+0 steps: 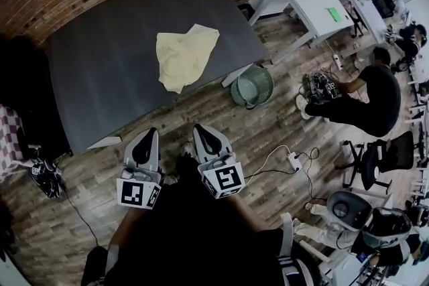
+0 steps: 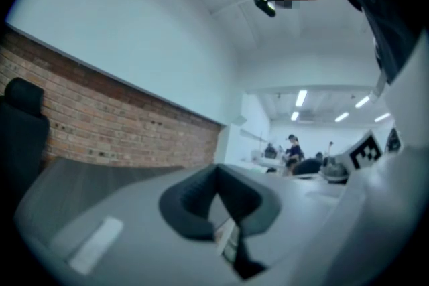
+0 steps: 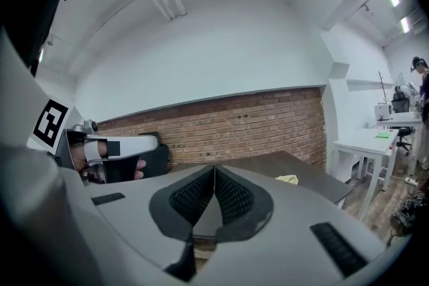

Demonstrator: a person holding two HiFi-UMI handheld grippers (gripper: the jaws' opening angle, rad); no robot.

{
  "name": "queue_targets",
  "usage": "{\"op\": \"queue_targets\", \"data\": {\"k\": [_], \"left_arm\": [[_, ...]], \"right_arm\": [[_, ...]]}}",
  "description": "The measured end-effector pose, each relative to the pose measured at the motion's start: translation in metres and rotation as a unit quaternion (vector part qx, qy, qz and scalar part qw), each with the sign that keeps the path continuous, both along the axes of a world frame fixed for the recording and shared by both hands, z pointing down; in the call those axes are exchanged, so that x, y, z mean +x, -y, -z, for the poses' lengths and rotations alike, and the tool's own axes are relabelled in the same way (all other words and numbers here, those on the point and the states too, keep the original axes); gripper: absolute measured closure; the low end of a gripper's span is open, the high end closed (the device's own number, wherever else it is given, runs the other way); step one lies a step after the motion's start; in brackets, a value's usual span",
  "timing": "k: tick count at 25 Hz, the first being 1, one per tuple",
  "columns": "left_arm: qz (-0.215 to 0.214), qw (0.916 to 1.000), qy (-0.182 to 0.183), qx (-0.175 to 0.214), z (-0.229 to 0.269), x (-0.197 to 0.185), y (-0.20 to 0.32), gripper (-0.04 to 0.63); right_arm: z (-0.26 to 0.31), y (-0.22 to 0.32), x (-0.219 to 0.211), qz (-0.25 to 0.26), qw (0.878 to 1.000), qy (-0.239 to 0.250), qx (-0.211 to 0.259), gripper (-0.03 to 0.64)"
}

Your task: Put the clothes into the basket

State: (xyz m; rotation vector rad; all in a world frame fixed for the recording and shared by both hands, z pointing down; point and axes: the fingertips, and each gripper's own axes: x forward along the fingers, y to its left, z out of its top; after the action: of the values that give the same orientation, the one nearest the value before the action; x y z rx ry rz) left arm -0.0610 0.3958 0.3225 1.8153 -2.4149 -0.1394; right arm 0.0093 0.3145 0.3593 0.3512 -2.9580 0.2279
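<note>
Desk-side, start of a laundry run: a person stands at the near edge of a dark desk (image 1: 100, 77) with 2 handheld grippers raised side by side, both short of the desk's edge and well apart from the clothes. The left gripper (image 1: 147, 143) has its jaws pressed together with nothing between them. The right gripper (image 1: 208, 137) is likewise closed and empty, its ribbed pads meeting in a line.

The 1 garment in sight, a crumpled pale-yellow cloth (image 1: 186, 55), lies toward the far right of the desk, untouched. The round grey-green basket (image 1: 270, 84) sits on the wood floor just beside the desk's near right corner and looks empty.

On this evidence the task is at its first step, the reach toward the cloth. The next move likely calls for bringing a gripper out over the desk, opening its jaws wide and pinching a raised fold of the soft fabric. The cloth then has to go right and down into the basket, where a trailing edge could drape over the rim. At far right, another person (image 1: 365, 100) crouches on the floor among cables.
</note>
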Motion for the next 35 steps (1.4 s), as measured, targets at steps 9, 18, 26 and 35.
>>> {"op": "queue_targets", "data": {"k": [9, 18, 26, 35], "left_arm": [[0.017, 0.9997, 0.003, -0.016, -0.002, -0.015, 0.065, 0.592], [0.026, 0.9993, -0.006, -0.026, -0.01, -0.042, 0.086, 0.592], [-0.001, 0.9998, -0.013, -0.014, -0.016, -0.091, 0.116, 0.592], [-0.039, 0.9992, -0.009, 0.0, -0.017, -0.155, 0.155, 0.592]], "right_arm": [[-0.021, 0.059, -0.022, 0.037, 0.999, -0.019, -0.023, 0.609], [-0.036, 0.08, -0.056, 0.051, 0.997, -0.04, -0.035, 0.609], [-0.039, 0.104, -0.095, 0.019, 0.998, -0.052, -0.028, 0.609], [-0.046, 0.135, -0.153, -0.019, 0.997, -0.069, -0.028, 0.609]]}}
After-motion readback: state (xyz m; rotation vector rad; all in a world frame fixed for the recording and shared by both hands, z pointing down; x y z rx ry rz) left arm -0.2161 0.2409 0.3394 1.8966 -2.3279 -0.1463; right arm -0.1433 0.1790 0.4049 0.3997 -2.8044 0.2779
